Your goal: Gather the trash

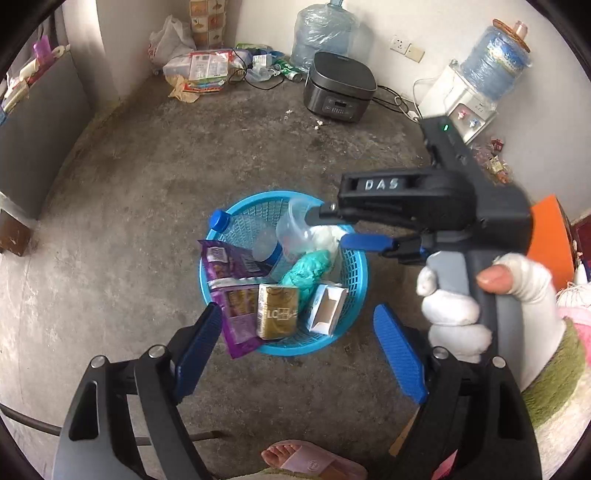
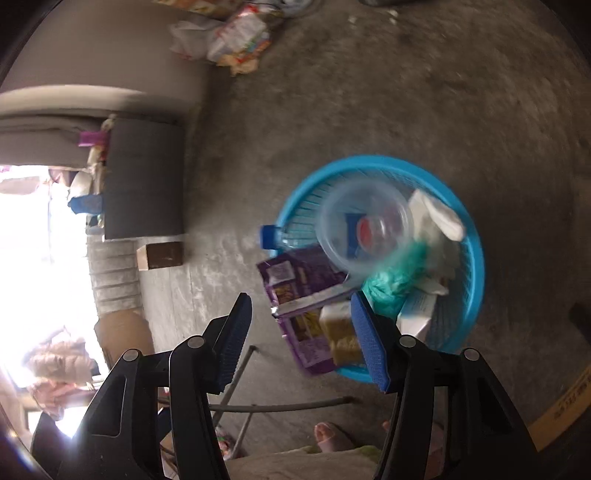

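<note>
A round blue basket [image 1: 356, 280] [image 2: 469, 236] stands on the concrete floor. In it lie a purple snack wrapper [image 1: 232, 295], a gold carton [image 1: 277, 314], a teal bag [image 1: 306, 273], a white box [image 1: 327, 308], white tissue [image 1: 325, 236] and a blue-capped bottle [image 1: 221, 219]. My left gripper [image 1: 297, 308] hangs open above the basket's near side with nothing between its pads. My right gripper [image 1: 327, 230] [image 2: 301, 299], in a white-gloved hand [image 1: 454, 314], reaches over the basket from the right and is open. A clear plastic cup [image 1: 291, 229] [image 2: 365, 225], blurred, is over the basket beyond its fingertips, outside the pads.
At the back wall there are a dark rice cooker [image 1: 340, 88], a water dispenser [image 1: 476, 85], a wrapped water jug [image 1: 321, 33] and a heap of bags and packets [image 1: 203, 70]. A grey cabinet [image 2: 144, 177] and a brown box [image 2: 160, 254] stand left. A person's sandalled foot [image 1: 306, 458] is near.
</note>
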The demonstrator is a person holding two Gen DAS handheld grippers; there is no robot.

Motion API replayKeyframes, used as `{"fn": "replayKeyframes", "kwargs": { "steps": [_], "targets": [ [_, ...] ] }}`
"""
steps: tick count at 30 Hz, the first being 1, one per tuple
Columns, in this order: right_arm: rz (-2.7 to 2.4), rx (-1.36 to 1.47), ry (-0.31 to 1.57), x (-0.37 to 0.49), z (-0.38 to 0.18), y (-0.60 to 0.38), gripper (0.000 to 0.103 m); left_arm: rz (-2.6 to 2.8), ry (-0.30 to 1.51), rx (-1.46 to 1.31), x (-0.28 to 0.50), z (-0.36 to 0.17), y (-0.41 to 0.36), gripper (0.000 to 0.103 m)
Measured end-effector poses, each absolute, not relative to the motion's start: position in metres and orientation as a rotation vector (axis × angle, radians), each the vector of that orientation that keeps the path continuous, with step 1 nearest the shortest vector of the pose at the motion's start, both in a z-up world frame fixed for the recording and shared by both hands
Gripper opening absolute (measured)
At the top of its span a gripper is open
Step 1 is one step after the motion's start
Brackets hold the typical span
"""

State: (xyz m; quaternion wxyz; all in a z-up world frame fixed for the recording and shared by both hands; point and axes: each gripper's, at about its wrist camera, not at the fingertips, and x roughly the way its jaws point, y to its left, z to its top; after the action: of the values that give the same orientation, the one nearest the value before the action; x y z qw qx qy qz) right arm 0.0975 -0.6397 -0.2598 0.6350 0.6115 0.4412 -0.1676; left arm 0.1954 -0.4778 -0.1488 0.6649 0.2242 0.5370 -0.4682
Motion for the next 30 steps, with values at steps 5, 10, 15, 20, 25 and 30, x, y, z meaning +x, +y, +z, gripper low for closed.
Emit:
{"fn": "replayKeyframes", "kwargs": {
  "steps": [5, 10, 15, 20, 25, 30],
  "targets": [
    [-0.358, 1.430, 0.912, 0.067, -0.254, -0.635, 0.054, -1.096, 1.177, 0.433, 0.196, -0.132, -0.461, 0.082],
    [-0.363, 1.408, 0.819, 0.038, -0.225, -0.628, 0.054, -1.110, 1.119, 0.364, 0.198, -0.097, -0.437, 0.082],
    [-0.352, 1.306, 0.709, 0.016, -0.168, -0.599, 0.056, -1.111, 1.013, 0.257, 0.190, -0.041, -0.379, 0.083],
    [-0.304, 1.068, 0.666, 0.013, -0.101, -0.547, 0.057, -1.022, 0.954, 0.174, 0.177, 0.007, -0.314, 0.089],
    [-0.244, 0.810, 0.656, 0.015, -0.053, -0.483, 0.062, -0.837, 0.871, 0.107, 0.153, 0.041, -0.239, 0.097],
    [-0.292, 0.482, 0.650, 0.016, -0.020, -0.421, 0.066, -0.559, 0.757, 0.150, 0.122, 0.055, -0.175, 0.097]
  ]
}}
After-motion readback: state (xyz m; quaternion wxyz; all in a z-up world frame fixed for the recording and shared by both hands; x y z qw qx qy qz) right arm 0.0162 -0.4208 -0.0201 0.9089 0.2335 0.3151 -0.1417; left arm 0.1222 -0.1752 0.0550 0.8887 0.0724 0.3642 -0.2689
